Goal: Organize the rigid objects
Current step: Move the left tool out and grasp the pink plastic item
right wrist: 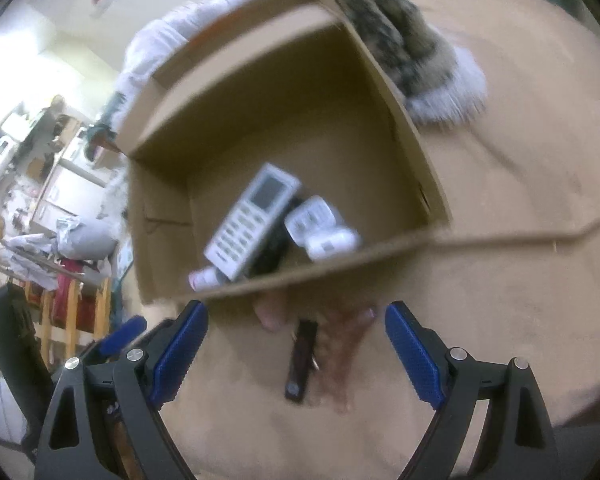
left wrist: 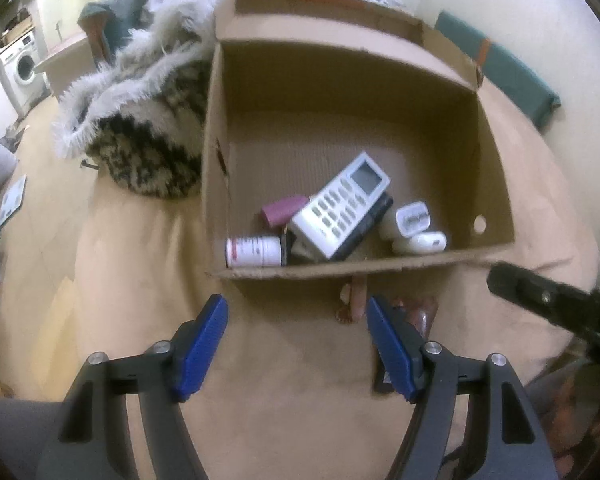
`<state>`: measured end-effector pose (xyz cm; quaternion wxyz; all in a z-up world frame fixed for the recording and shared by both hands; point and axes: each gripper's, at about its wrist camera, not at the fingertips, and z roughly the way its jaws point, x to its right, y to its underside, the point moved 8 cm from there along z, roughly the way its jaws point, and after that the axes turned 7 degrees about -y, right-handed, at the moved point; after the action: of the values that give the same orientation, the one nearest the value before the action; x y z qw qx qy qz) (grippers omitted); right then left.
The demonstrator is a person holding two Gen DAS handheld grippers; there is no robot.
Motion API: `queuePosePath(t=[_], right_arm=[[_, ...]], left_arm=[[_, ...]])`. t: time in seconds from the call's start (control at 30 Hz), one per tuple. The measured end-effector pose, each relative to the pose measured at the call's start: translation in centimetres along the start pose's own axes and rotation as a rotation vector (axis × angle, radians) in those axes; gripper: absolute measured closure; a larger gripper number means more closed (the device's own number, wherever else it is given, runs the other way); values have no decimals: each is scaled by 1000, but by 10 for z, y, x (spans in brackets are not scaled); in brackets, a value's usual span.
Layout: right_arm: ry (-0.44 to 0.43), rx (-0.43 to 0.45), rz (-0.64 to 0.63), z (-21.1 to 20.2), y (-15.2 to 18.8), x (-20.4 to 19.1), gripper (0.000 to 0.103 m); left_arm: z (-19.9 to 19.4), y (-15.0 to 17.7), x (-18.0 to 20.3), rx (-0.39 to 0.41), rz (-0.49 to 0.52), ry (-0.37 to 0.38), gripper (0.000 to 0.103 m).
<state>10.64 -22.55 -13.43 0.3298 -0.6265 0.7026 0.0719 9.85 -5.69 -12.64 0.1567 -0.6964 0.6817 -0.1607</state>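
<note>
An open cardboard box (left wrist: 340, 80) stands on a tan cover. Inside lie a white remote (left wrist: 340, 208), a white pill bottle (left wrist: 254, 252), a purple item (left wrist: 282, 210), a white charger (left wrist: 414, 218) and a white case (left wrist: 420, 242). My left gripper (left wrist: 296, 302) hovers open just in front of the box, with nothing between its pads. In the right wrist view the box (right wrist: 260, 100) and remote (right wrist: 252, 220) are blurred. My right gripper (right wrist: 296, 308) is open above a slim dark object (right wrist: 300, 360) that lies on the cover beside reddish-brown items (right wrist: 340, 344).
A fur-trimmed patterned garment (left wrist: 148, 148) lies against the box's left side. A green cushion (left wrist: 512, 76) leans on the wall behind. A washing machine (left wrist: 24, 68) stands far left. Cluttered shelves and a wooden rack (right wrist: 40, 200) fill the room's side.
</note>
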Motion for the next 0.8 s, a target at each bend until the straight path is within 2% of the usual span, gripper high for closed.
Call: queuePosePath(t=[0.2, 0.3, 0.43, 0.57, 0.7, 0.8], right_arm=[[24, -30, 88, 2, 17, 25, 7], [45, -16, 110, -2, 15, 36, 7], [26, -22, 176, -3, 17, 49, 7], [22, -14, 189, -4, 14, 49, 7], [9, -5, 177, -5, 11, 43, 7], [-7, -5, 177, -5, 10, 40, 7]], left_arm=[[28, 8, 12, -65, 13, -7, 34], [42, 9, 25, -88, 57, -10, 34], [55, 6, 41, -97, 117, -32, 34], [69, 0, 54, -125, 119, -12, 34], [86, -1, 67, -148, 150, -26, 34], [98, -1, 73, -156, 181, -55, 38]])
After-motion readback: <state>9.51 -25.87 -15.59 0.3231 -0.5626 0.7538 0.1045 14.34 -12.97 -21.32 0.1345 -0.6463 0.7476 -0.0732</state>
